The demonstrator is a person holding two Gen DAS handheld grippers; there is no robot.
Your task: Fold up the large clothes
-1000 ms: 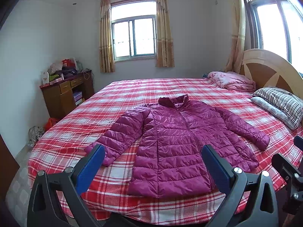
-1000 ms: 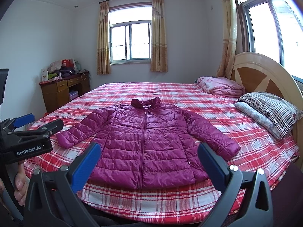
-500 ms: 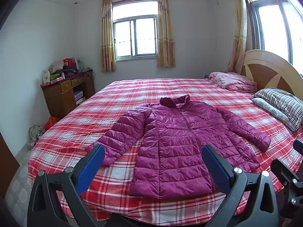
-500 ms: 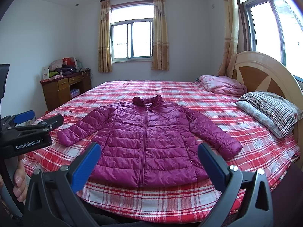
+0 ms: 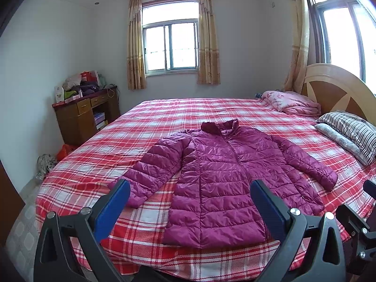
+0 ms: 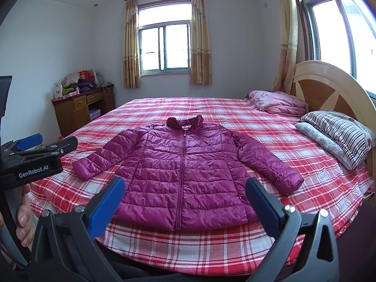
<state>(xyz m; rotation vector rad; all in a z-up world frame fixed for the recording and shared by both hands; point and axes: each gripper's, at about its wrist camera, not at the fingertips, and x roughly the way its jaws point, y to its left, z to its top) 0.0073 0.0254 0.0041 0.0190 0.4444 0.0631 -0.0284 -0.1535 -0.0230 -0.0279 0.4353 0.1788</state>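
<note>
A magenta quilted puffer jacket (image 5: 225, 178) (image 6: 185, 171) lies flat and zipped on the red plaid bed (image 5: 145, 127) (image 6: 225, 112), collar away from me, both sleeves spread outward. My left gripper (image 5: 189, 202) is open, held above the near bed edge in front of the jacket's hem and left sleeve, nothing between its blue pads. My right gripper (image 6: 184, 199) is also open and empty, just short of the hem. The left gripper's body (image 6: 35, 162), held by a hand, shows at the left of the right wrist view.
Striped pillows (image 6: 338, 134) and a folded pink blanket (image 6: 279, 104) lie by the wooden headboard (image 6: 329, 84) on the right. A cluttered wooden desk (image 5: 84, 115) stands by the left wall, with bags (image 5: 47, 164) on the floor. A curtained window (image 5: 171, 44) is ahead.
Both views have shifted only slightly; the jacket sits a little higher and nearer in frame. Both grippers stay open and the jacket has not moved.
</note>
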